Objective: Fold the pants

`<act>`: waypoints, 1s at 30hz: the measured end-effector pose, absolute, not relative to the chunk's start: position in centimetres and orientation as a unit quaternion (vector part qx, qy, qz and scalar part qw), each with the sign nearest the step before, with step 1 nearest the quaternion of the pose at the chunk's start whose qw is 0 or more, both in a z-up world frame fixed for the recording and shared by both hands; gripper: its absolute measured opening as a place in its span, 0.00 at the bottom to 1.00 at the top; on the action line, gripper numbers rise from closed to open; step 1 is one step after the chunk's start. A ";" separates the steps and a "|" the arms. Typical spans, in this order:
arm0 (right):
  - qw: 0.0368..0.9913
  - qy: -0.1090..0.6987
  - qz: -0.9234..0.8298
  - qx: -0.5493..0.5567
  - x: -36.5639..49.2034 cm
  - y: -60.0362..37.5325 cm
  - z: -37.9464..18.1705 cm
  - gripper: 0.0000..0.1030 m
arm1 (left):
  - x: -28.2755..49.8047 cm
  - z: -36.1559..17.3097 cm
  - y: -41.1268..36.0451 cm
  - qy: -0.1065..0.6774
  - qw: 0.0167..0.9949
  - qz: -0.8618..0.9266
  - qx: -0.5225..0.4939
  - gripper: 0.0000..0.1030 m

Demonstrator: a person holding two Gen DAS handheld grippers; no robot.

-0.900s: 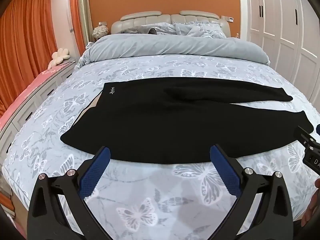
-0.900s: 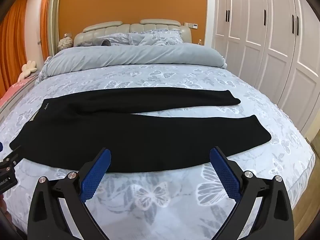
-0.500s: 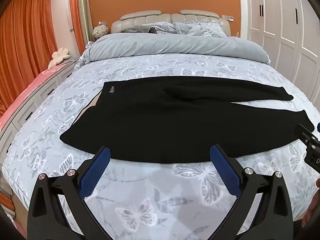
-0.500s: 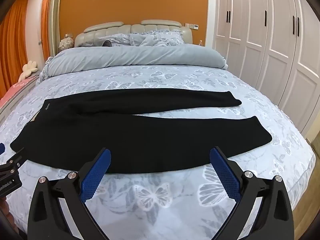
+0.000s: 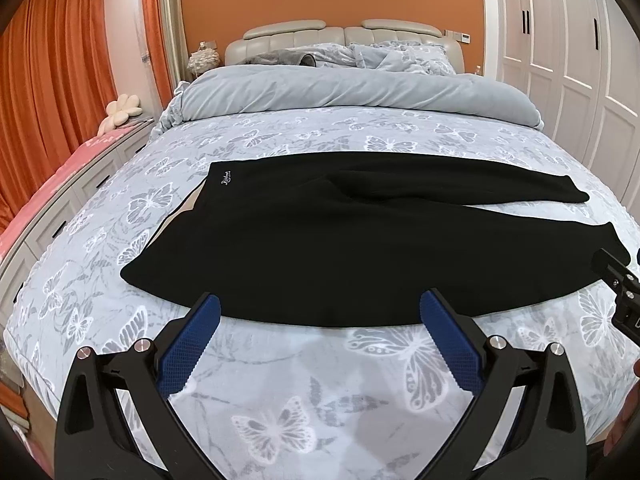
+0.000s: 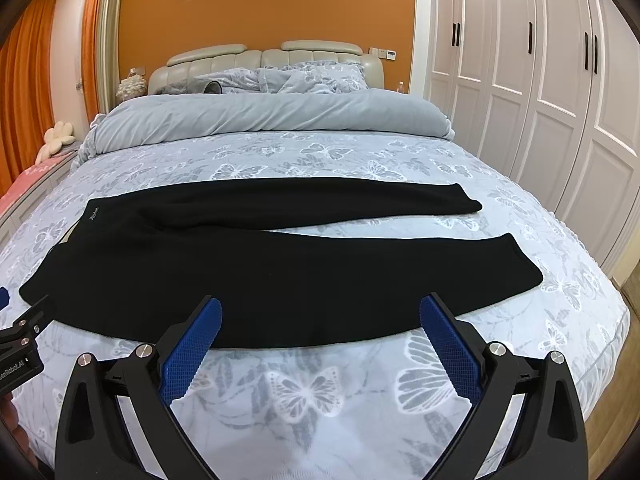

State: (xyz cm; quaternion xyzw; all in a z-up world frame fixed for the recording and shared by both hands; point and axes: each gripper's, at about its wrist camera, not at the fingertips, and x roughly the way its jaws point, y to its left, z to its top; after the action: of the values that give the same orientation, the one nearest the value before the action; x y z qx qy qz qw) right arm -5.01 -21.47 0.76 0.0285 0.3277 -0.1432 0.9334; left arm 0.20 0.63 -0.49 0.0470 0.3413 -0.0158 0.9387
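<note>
Across the bed [image 5: 280, 412] lie the pants [image 5: 340, 248], flat, legs splayed apart. Near their front edge, left gripper [image 5: 320, 312] and right gripper [image 6: 320, 316] hover wide open, holding nothing. Pinching bedcover along with cloth could drag the fold crooked.

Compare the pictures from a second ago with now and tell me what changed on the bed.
Almost nothing. The view from each wrist shifts very slightly, no more. Nothing was taken hold of or let go. The black pants lie spread flat on the butterfly bedspread exactly as before, legs apart, unfolded. The left gripper and right gripper stay wide open at the near edge, holding nothing.
</note>
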 end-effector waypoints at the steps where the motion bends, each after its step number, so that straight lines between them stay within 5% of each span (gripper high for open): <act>1: 0.934 0.327 -0.144 0.028 -5.0 -21.5 0.8 0.95 | 0.3 -0.6 0.8 0.341 0.939 -0.016 0.047 0.95; 30: 0.933 0.330 -0.143 0.028 -5.0 -21.4 0.8 0.95 | 0.4 -1.1 1.6 0.342 0.938 -0.015 0.047 0.95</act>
State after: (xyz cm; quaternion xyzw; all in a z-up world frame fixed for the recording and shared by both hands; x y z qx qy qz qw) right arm -5.01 -21.42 0.79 0.0280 0.3302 -0.1427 0.9327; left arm 0.39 1.57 -1.07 0.0472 0.3421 -0.0146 0.9384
